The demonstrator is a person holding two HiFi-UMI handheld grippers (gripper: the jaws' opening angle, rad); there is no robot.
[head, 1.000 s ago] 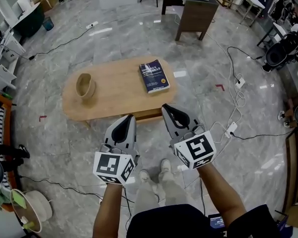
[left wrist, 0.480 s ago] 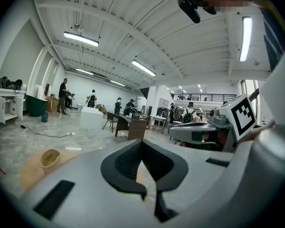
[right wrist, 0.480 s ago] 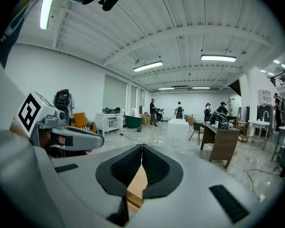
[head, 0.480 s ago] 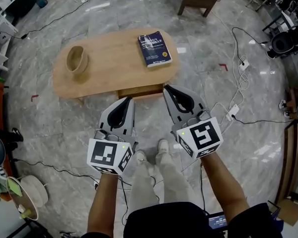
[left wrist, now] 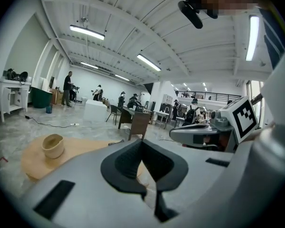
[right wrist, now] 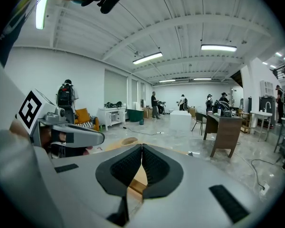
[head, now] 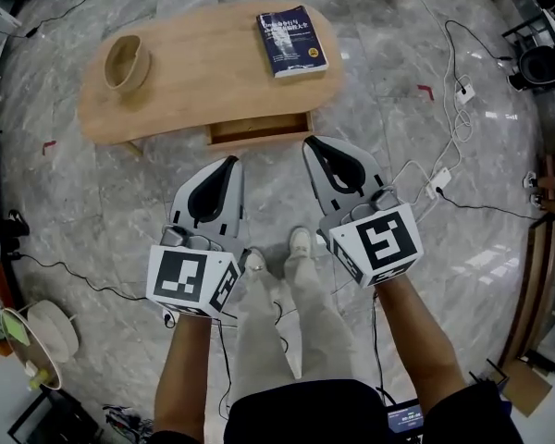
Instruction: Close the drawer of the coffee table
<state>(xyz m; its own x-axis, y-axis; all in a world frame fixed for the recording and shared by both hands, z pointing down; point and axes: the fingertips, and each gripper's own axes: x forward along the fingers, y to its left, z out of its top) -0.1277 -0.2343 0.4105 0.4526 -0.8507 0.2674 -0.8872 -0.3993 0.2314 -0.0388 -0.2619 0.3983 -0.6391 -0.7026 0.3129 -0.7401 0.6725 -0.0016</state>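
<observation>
Our left gripper [head: 228, 161] and right gripper [head: 311, 142] are shut, holding nothing. The drawer [head: 259, 129] of the coffee table [head: 199, 77] sticks out.

Over the last second the head view has tipped further down. The coffee table [head: 213, 86] has moved up near the top of the picture, and the dark desk and chairs behind it have gone out of sight. The drawer [head: 259, 129] was only a thin strip before; now its open inside shows. The tips of the left gripper [head: 226, 165] and the right gripper [head: 313, 146] overlapped the table's near edge before; now they lie just short of the drawer front. More of the person's legs shows.
</observation>
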